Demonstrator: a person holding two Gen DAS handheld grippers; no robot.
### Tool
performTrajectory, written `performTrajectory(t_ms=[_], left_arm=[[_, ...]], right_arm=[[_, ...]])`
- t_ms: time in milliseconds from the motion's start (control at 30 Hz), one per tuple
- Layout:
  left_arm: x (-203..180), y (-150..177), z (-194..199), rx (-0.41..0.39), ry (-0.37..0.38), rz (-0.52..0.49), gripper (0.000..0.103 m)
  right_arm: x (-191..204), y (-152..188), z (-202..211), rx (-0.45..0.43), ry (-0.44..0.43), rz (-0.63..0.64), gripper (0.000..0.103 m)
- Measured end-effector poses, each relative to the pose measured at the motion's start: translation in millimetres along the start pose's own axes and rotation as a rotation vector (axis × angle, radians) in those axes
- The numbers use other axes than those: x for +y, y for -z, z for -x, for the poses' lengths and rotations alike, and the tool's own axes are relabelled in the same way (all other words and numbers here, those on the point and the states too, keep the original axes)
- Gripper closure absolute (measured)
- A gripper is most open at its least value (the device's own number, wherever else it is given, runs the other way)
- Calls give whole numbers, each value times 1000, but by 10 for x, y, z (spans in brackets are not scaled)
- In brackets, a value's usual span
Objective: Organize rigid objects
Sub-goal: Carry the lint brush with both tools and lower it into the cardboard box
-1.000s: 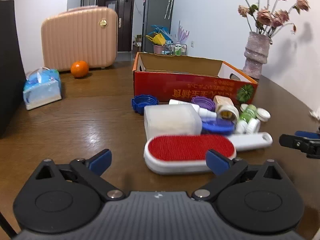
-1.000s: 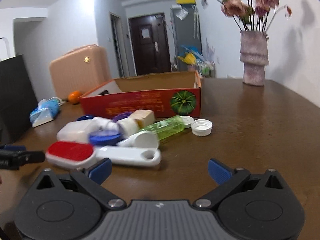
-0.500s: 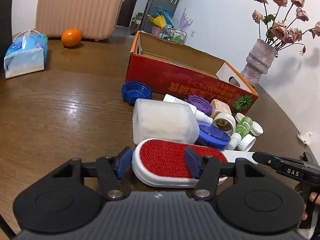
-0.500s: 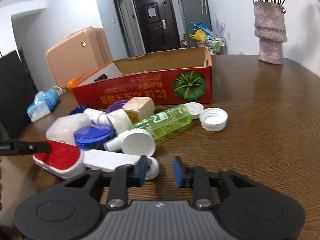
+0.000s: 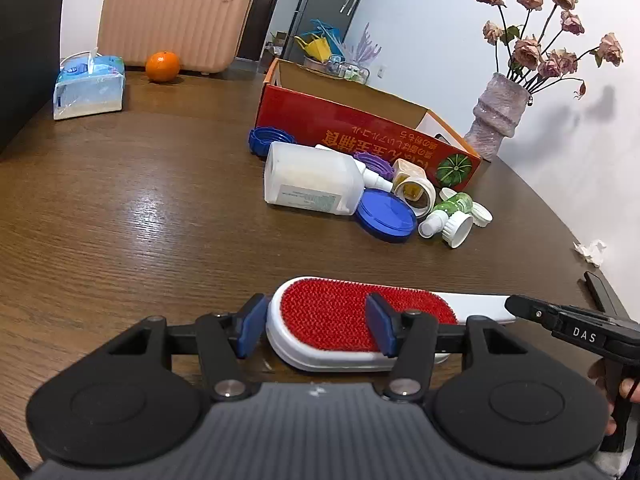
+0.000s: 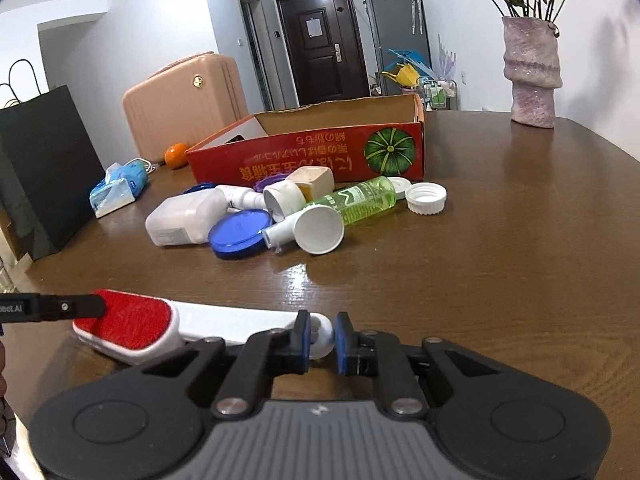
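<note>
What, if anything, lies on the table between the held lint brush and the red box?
The lint brush faces a pile: white jug, blue lid, green bottle and caps, all in front of the red box.

The left wrist view sits low over the wooden table (image 5: 120, 208), looking forward past the left gripper (image 5: 312, 330) at the frame's bottom toward the red box (image 5: 360, 136) at upper centre. The right wrist view looks likewise past the right gripper (image 6: 322, 338). Both share the close lint brush (image 5: 344, 316) (image 6: 132, 326), the box (image 6: 312, 156) and the clutter before it.
</note>
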State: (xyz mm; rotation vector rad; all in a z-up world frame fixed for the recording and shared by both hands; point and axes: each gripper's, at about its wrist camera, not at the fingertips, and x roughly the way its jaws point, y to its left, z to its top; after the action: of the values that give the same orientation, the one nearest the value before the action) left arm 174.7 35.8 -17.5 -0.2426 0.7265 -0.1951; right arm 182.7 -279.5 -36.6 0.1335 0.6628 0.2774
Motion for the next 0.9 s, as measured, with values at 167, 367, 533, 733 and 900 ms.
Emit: performTrajectory(t_ms=[167, 367, 533, 733, 900], left_arm=[[-53, -4, 68, -30, -36, -10, 50], [-117, -90, 157, -83, -44, -30, 50], [-155, -171, 155, -111, -57, -47, 50], [-118, -221, 136, -123, -70, -42, 50], [-63, -246, 118, -123, -76, -34, 50]], right_arm=[[49, 53, 64, -26, 8, -1, 89], [77, -23, 153, -84, 10, -10, 89], [99, -106, 127, -95, 17, -6, 89], [138, -194, 45, -97, 15, 1, 89], [177, -237, -24, -96, 12, 4, 89]])
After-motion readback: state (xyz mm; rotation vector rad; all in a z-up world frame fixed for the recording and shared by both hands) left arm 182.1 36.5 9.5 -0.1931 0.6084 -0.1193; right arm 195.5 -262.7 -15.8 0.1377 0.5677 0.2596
